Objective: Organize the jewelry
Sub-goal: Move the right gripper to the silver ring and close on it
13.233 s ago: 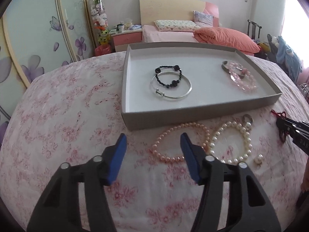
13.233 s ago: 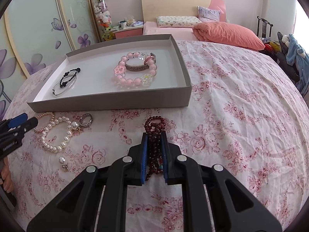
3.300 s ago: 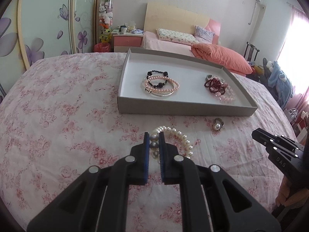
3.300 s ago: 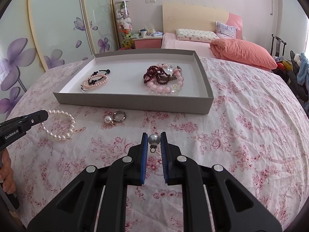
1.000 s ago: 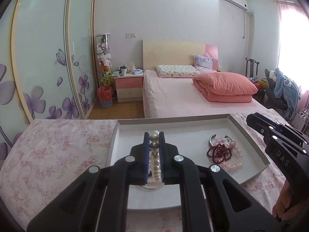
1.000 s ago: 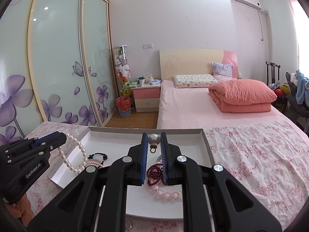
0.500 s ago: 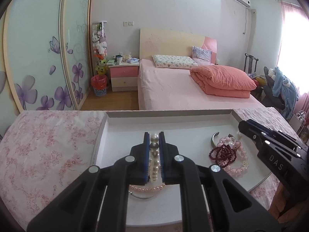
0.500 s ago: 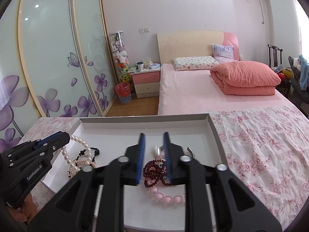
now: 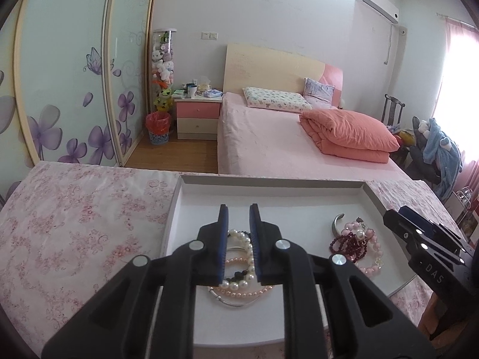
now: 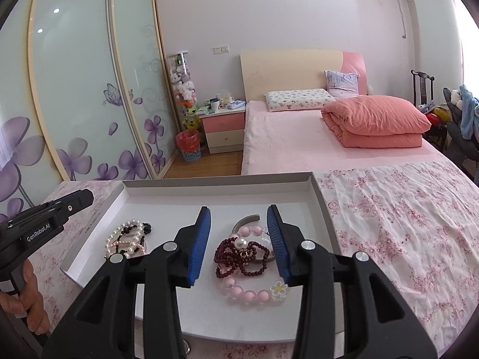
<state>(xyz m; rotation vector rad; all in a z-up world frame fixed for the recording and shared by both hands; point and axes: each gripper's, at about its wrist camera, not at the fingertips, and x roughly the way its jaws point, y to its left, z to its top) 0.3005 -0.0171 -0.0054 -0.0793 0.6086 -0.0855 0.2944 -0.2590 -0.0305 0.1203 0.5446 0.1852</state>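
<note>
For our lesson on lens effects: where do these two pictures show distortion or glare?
Left wrist view: wardrobe doors bow outward, the window is blown out white, corners vignette black. Right wrist view: the tray rim curves, ceiling-light spots glare on the wardrobe glass.

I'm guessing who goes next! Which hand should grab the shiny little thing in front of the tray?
Probably right. The shiny piece peeks out at the front edge of the tray, right under the open right gripper. The left wrist view doesn't show it at all.
</note>
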